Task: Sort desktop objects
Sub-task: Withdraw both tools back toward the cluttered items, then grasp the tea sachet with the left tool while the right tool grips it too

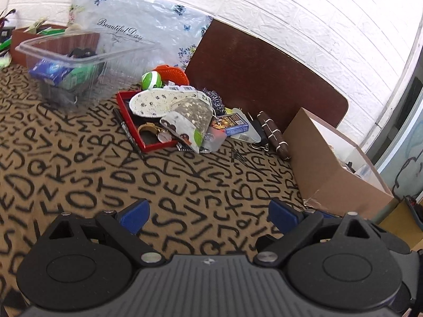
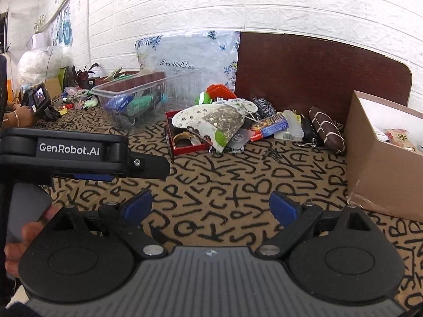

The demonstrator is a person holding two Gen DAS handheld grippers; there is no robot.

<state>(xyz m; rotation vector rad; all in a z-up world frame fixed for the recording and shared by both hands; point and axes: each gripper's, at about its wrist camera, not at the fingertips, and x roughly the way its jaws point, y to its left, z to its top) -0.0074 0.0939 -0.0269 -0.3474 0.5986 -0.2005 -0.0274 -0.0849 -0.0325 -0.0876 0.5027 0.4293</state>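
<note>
A heap of small objects lies mid-table: a red tray [image 1: 124, 105] [image 2: 190, 148] with a gold watch [image 1: 148, 128], spotted white insoles [image 1: 153, 103] [image 2: 195, 113], a blue card box [image 1: 234, 124] [image 2: 272, 128], a brown striped pouch [image 1: 275, 134] [image 2: 327, 129], a green-white ball [image 1: 151, 79] and an orange brush [image 1: 174, 73] [image 2: 220, 91]. My left gripper [image 1: 208, 216] hovers open above the cloth, well short of the heap. My right gripper [image 2: 211, 207] is open too and holds nothing. The left gripper's body [image 2: 79, 153] shows at the left of the right wrist view.
A clear plastic bin [image 1: 79, 60] [image 2: 148, 97] with packets stands at the left. An open cardboard box [image 1: 335, 169] [image 2: 383, 155] stands at the right. A dark brown board [image 1: 264, 74] [image 2: 317, 71] leans on the white brick wall. A hand [image 2: 23, 237] grips the left tool.
</note>
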